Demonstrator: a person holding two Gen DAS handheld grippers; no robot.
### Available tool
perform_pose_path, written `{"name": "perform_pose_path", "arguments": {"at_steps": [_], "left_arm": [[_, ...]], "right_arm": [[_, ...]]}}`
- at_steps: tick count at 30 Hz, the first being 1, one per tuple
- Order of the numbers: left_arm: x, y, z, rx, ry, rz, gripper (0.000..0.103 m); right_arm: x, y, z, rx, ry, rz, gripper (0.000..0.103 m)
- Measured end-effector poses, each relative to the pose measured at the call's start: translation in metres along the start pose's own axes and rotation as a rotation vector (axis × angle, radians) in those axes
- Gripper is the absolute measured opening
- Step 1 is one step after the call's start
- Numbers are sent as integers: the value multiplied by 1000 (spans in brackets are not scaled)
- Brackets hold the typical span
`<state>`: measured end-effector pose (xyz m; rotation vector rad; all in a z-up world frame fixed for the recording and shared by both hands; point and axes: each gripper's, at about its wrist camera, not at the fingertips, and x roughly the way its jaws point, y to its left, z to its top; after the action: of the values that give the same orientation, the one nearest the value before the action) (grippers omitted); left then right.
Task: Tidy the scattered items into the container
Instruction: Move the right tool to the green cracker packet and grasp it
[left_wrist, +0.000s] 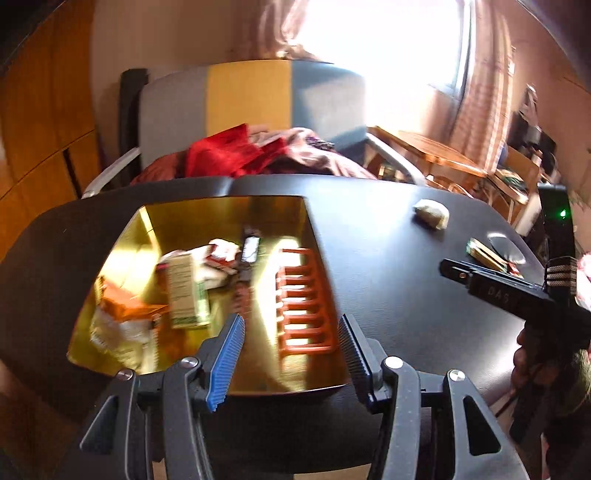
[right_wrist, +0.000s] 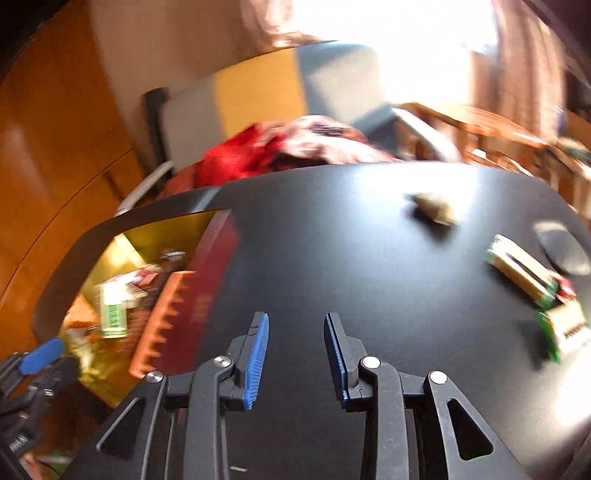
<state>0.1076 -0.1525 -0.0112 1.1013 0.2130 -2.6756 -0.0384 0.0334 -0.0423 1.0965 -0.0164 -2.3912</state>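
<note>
A grey-and-yellow armchair (left_wrist: 251, 99) heaped with red cloth (left_wrist: 221, 153) stands before a sunlit window (left_wrist: 380, 40) and wooden wall panels (left_wrist: 40, 110).

A black, matte worktop (left_wrist: 388, 266) fills the middle of both views. At its left sits a gold-lined open container (left_wrist: 110, 258), holding an orange comb-like rack and several blurred packets. On the bare surface toward the upper right lies a small pale crumpled lump (left_wrist: 431, 212). Further right, near the edge, rest a green and tan flat packet (right_wrist: 521, 271), a second green and white packet (right_wrist: 563, 328) just below it, and a dark oval disc (right_wrist: 563, 247) just beside them.
</note>
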Motion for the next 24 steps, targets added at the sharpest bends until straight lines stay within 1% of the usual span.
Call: {"name": "perform_pose_path", "arguments": {"at_steps": [6, 11, 16, 19, 24], "left_arm": [[10, -45, 9, 97, 14, -62, 54], [24, -82, 12, 165, 38, -113, 54], [35, -116, 15, 234, 50, -149, 54], [44, -131, 18, 256, 62, -168, 54], [55, -148, 22, 275, 76, -188, 54]], "right_arm": [[-19, -102, -5, 163, -25, -167, 32], [-29, -167, -3, 226, -33, -314, 32], [-27, -208, 7, 238, -29, -415, 32], [-21, -228, 16, 247, -22, -434, 32], [-3, -246, 21, 240, 29, -465, 32]]}}
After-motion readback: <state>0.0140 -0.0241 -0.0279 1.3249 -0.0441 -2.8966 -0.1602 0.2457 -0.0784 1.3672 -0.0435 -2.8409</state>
